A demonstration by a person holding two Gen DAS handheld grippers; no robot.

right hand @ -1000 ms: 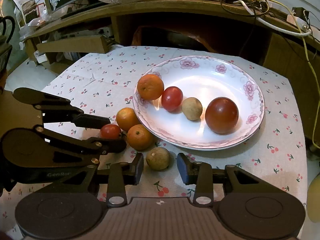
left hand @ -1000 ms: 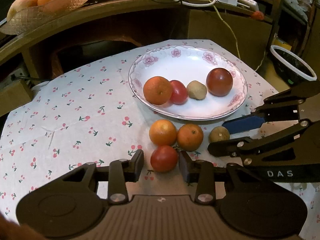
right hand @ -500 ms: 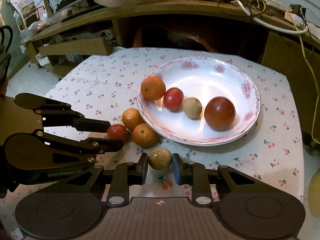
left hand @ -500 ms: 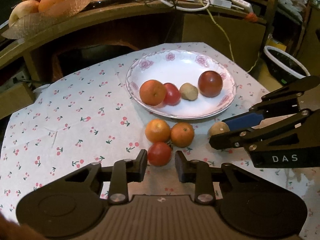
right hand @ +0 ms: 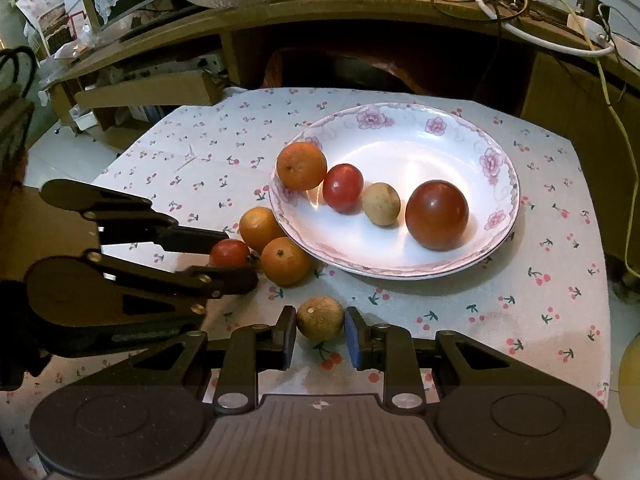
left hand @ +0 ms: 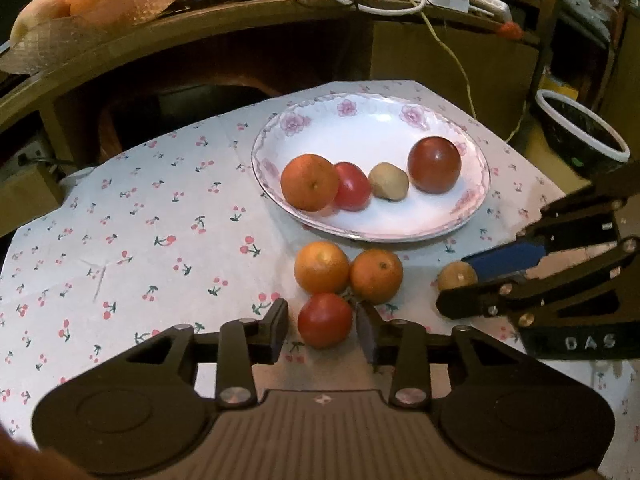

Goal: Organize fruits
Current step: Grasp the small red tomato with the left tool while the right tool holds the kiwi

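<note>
Cherry-print tablecloth (left hand: 160,216) held four loose fruits beside the floral plate (left hand: 476,200). Left gripper (left hand: 322,326) straddled the tomato (left hand: 325,320), jaws apart; right gripper (right hand: 320,334) bracketed the brown fruit (right hand: 320,318), apparently touching. Either round fruit might have squirted out, nudging the oranges (left hand: 322,267)

right hand-held gripper (left hand: 460,286) body, left wrist view: white letters "DAS", legible
left hand-held gripper (right hand: 236,254) body, right wrist view: embossed dark-on-dark lettering on the underside, too faint to read
hand-held gripper housings, own views: small cross mark at centre, no text
everything else: no readable labels, brands or numbers
</note>
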